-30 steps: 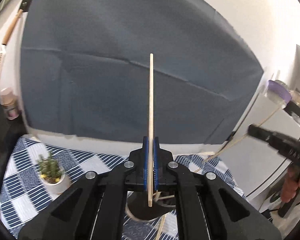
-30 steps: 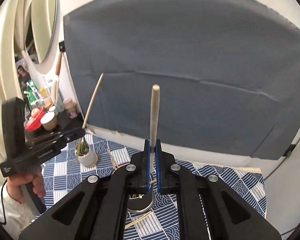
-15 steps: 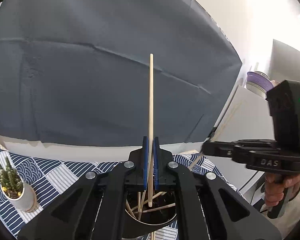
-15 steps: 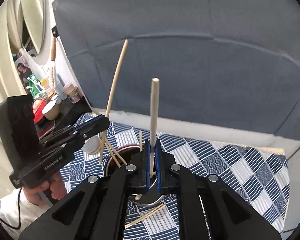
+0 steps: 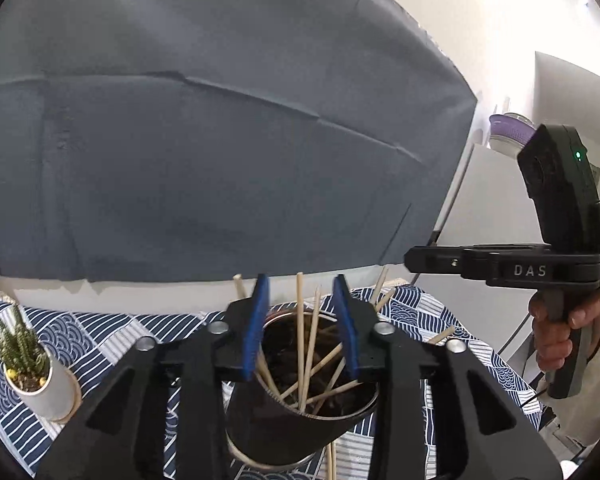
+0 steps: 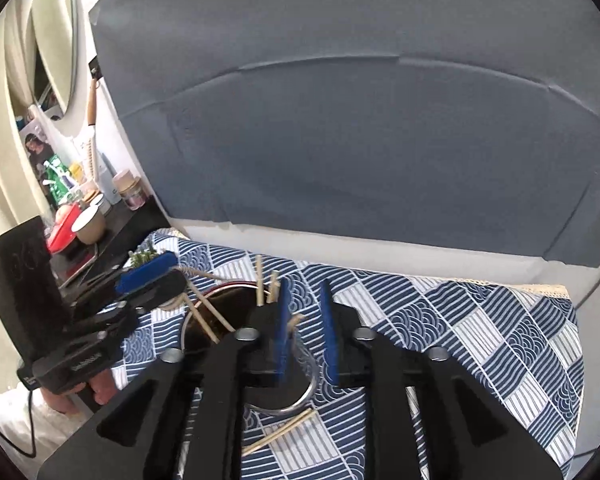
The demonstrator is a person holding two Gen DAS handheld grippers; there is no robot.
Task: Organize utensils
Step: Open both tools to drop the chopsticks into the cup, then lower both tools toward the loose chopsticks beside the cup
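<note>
Behind everything hangs a slate-grey creased cloth backdrop point(image 5: 220, 140) against a white wall, and below it the bench is covered with a navy-and-white patchwork tablecloth point(image 6: 480, 320) printed in waves and stripes. Near the cloth's middle stands a round, dark, metal-rimmed utensil cup point(image 5: 300, 412), and a sheaf of pale wooden chopsticks point(image 5: 300, 332) leans inside it at loose angles, tips fanning above the rim. One stray wooden chopstick point(image 6: 278, 432) lies flat on the cloth just in front of the cup, towards the near edge.

Both tools hover over the cup. The left gripper point(image 5: 300, 328) has its blue-padded fingers point(image 5: 256, 328) spreading apart — an upright stick stands in the gap, touched by neither pad. The right gripper point(image 6: 304, 336) is likewise opening; a blurred stick sits close by the inner face of its left blue pad, though whether it touches I cannot tell. A hand point(image 5: 560, 332) wraps the right tool's black pistol handle.

Towards the bench's left edge sits a small green succulent in a white pot point(image 5: 32, 372) — and beyond that edge, a dark shelf crowded with jars and a cream bowl point(image 6: 88, 224).
</note>
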